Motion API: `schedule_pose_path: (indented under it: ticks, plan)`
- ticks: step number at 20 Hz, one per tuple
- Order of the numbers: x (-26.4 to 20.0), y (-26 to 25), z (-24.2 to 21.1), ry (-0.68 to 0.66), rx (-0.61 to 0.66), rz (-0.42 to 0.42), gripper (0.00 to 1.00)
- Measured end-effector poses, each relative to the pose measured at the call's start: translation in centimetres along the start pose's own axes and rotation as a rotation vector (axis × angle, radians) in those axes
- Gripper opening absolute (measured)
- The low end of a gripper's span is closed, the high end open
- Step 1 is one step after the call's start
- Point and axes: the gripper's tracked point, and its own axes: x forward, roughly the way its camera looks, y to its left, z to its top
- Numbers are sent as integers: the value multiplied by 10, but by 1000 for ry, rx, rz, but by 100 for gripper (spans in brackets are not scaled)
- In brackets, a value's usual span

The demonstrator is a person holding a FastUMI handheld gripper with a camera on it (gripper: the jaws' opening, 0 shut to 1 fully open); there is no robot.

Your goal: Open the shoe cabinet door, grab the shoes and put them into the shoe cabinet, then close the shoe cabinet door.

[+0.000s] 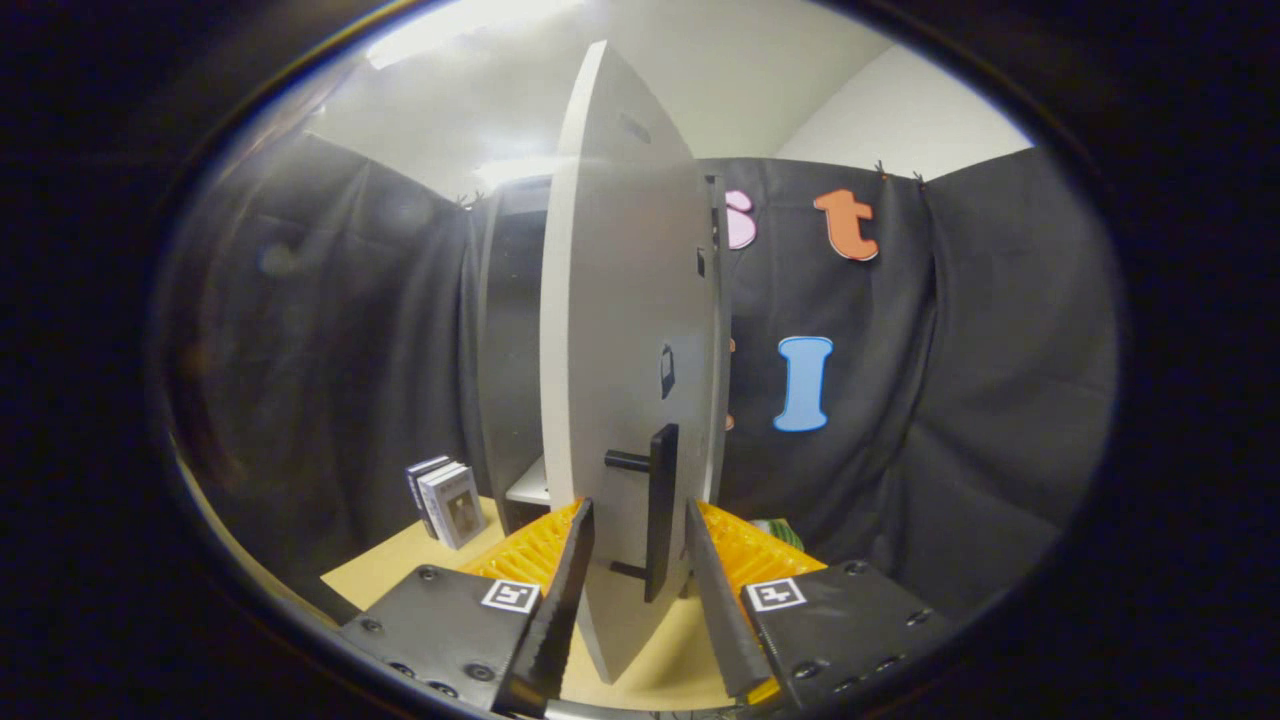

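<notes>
The white shoe cabinet door stands swung wide open, and I see it almost edge-on. Its black bar handle sits low on the face turned to the right. My gripper straddles the door's lower part. One finger lies against the door's left side and the other finger sits just right of the handle, closed in on both. Behind the door is the dark cabinet with a white shelf inside. A small greenish thing peeks out beyond the right finger; I cannot tell what it is.
The cabinet stands on a light wooden tabletop. A few upright boxes or books stand on it left of the cabinet. Black cloth walls close the booth in on both sides and behind.
</notes>
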Motion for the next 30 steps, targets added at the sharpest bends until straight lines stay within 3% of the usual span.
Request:
schedule_pose_path:
  ticks: [17,24,30]
  plan:
    - [77,85,-21,63,35,205,67]
    - [115,120,-18,53,60,237,67]
    - [140,146,-19,57,76,204,67]
